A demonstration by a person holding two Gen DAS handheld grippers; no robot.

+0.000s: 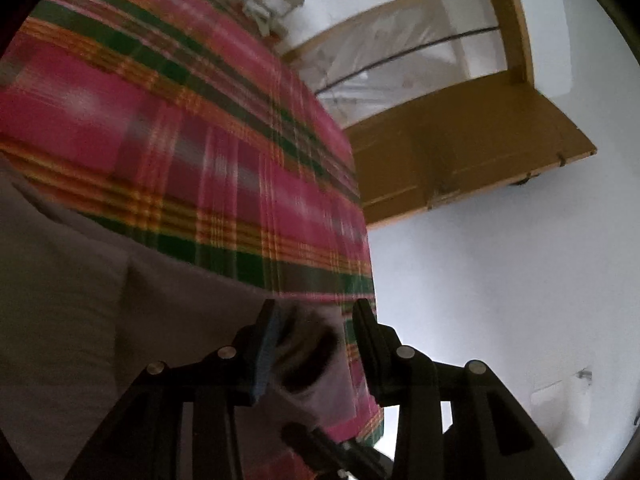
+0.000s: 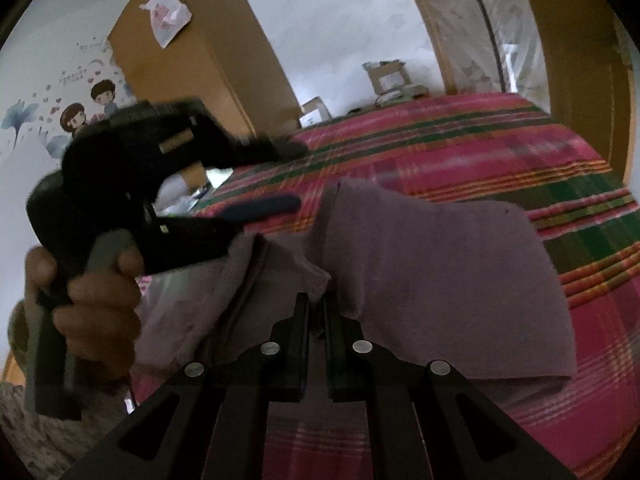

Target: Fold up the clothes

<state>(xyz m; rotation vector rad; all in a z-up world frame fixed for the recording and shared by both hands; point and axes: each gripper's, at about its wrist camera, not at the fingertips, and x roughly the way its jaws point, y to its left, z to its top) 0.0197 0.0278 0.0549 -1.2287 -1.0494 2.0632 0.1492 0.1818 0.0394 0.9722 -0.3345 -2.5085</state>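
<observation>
My right gripper (image 2: pixel 316 312) is clamped on a fold of the mauve garment (image 2: pixel 440 280), which lies half-folded near the front edge of the plaid bedspread (image 2: pixel 520 152). My left gripper (image 2: pixel 288 176) hovers above the bedspread, jaws apart and empty.
</observation>
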